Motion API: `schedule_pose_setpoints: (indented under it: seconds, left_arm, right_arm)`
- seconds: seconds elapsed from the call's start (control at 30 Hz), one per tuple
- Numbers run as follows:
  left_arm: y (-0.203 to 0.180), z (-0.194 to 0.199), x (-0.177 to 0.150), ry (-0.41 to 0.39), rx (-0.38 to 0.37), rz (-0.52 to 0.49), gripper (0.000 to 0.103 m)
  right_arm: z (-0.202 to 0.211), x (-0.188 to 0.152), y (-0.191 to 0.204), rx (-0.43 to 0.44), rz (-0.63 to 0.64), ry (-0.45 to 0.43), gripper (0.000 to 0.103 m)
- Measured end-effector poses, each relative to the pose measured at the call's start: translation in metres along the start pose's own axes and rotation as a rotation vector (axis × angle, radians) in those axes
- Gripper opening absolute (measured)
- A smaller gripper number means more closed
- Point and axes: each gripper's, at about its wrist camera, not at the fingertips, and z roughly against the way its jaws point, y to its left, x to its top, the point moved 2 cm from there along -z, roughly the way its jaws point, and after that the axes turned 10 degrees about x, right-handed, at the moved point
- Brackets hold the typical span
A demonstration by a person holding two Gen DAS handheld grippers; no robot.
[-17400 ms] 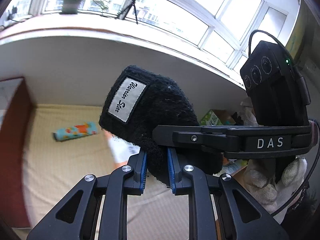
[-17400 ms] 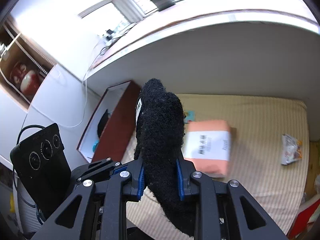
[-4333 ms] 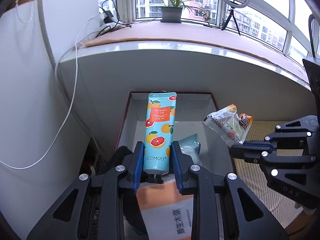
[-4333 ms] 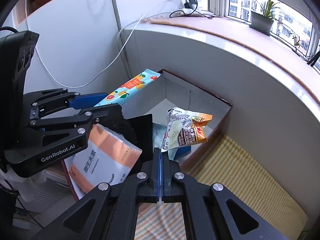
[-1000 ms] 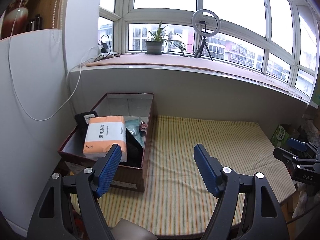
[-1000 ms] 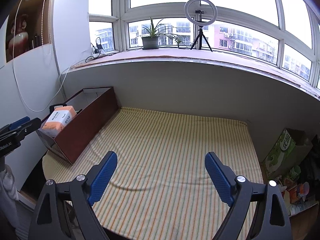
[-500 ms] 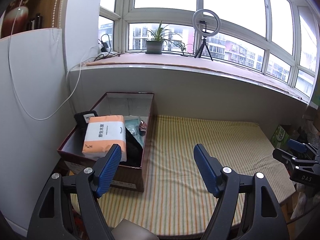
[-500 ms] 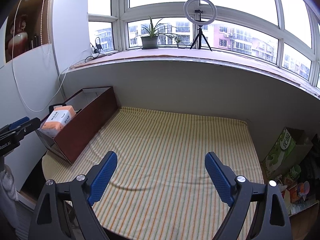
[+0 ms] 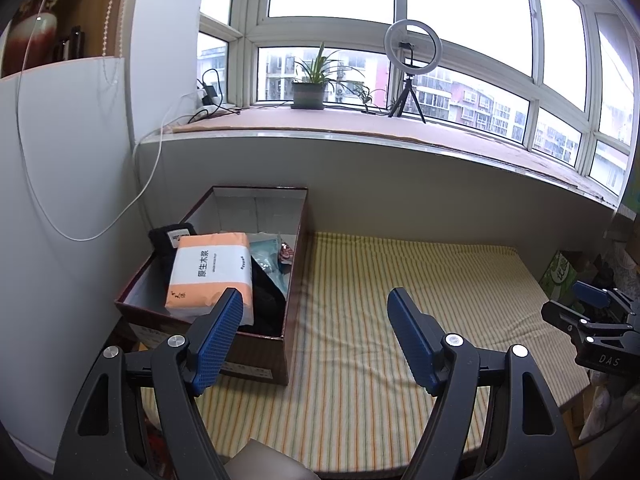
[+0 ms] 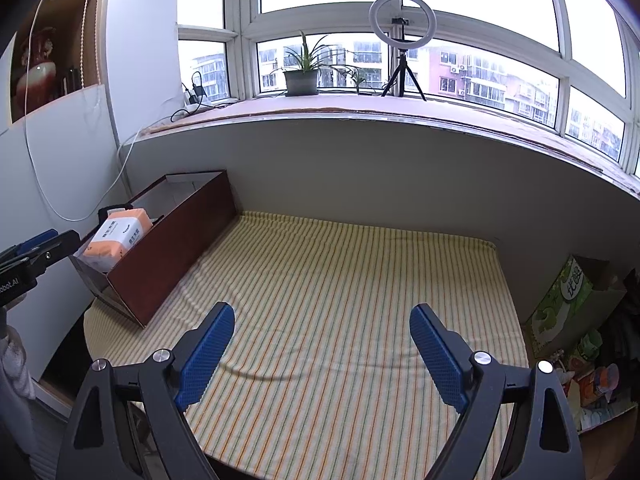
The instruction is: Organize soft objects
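Over the striped yellow tablecloth (image 10: 340, 280) I see both my left gripper (image 9: 316, 332) and right gripper (image 10: 322, 352) spread wide, empty; the orange-and-white tissue pack (image 9: 210, 272) lies inside the dark red cardboard box (image 9: 294, 256).

Not much readable here tbh. The orange tissue pack (image 9: 210, 274) sitting in the box (image 9: 256, 344) at the left edge of the desk has "原生木浆" printed on its white panel. The right gripper (image 9: 592, 322) says "DAS" on its body, and the left gripper (image 10: 28, 258) shows "...obot.AI", cut off by the frame edge. The green carton (image 10: 568, 300) past the desk's right edge has "优选" on it. The label on the black knit thing (image 9: 166, 246) is too small to read.
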Motion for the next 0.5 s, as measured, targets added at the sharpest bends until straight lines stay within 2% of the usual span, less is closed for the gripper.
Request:
schedule_pose_setpoints:
  seconds: [0.5]
  left_arm:
    - [0.0042, -0.004, -0.0003, 0.002, 0.014, 0.027, 0.075]
  right_arm:
    - [-0.006, -0.0041, -0.0048, -0.001, -0.006, 0.014, 0.087]
